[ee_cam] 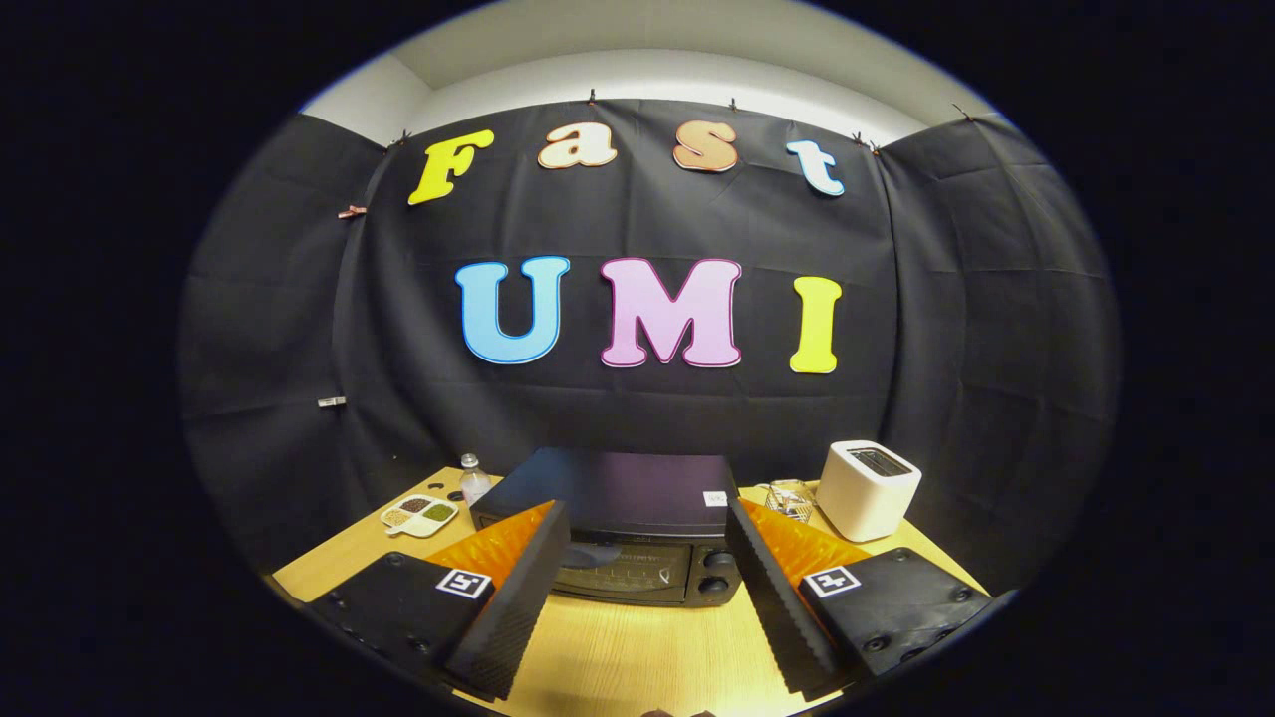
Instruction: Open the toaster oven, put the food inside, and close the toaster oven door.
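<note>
I see my gripper (647, 588) spread wide above the tabletop (637, 647), holding nothing, with the closed black toaster oven (618, 523) just ahead between its fingers and a white toaster (867, 488) beyond to the right.

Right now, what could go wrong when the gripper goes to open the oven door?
The gripper is open and empty, with the closed toaster oven just beyond its fingers.
1. Going in wide, it might bump the small bottle or the divided dish beside the oven.
2. It might catch the knobs next to the door instead of the handle.
</note>
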Demonstrator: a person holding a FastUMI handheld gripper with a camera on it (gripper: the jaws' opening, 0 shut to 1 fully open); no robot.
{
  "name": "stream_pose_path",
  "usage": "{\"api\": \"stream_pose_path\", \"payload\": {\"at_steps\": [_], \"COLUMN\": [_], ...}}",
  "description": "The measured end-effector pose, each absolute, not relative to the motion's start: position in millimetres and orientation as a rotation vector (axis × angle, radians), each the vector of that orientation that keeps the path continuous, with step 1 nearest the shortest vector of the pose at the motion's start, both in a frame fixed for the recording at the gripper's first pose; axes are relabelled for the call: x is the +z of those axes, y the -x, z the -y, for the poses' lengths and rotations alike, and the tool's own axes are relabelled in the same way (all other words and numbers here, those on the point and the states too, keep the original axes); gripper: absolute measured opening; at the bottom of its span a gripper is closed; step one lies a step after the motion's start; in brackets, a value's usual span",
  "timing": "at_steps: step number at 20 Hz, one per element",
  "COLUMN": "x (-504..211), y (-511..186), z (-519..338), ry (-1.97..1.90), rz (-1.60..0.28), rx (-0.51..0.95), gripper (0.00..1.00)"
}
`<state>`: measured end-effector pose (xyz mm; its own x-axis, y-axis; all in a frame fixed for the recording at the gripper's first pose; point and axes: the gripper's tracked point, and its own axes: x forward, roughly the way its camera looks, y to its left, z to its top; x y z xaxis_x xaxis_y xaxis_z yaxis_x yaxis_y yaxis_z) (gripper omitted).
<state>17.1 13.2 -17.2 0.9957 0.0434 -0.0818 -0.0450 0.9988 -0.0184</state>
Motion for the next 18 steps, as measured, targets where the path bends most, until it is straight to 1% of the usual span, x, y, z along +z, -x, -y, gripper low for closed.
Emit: {"api": "stream_pose_path", "payload": {"at_steps": [10, 18], "x": [-46.0, -76.0], "y": [-65.2, -106.3], "z": [-3.1, -21.2], "ry": [0.029, 0.001], "rz": [-0.135, -0.220], "rx": [0.035, 0.050], "gripper": [0.98, 0.98]}}
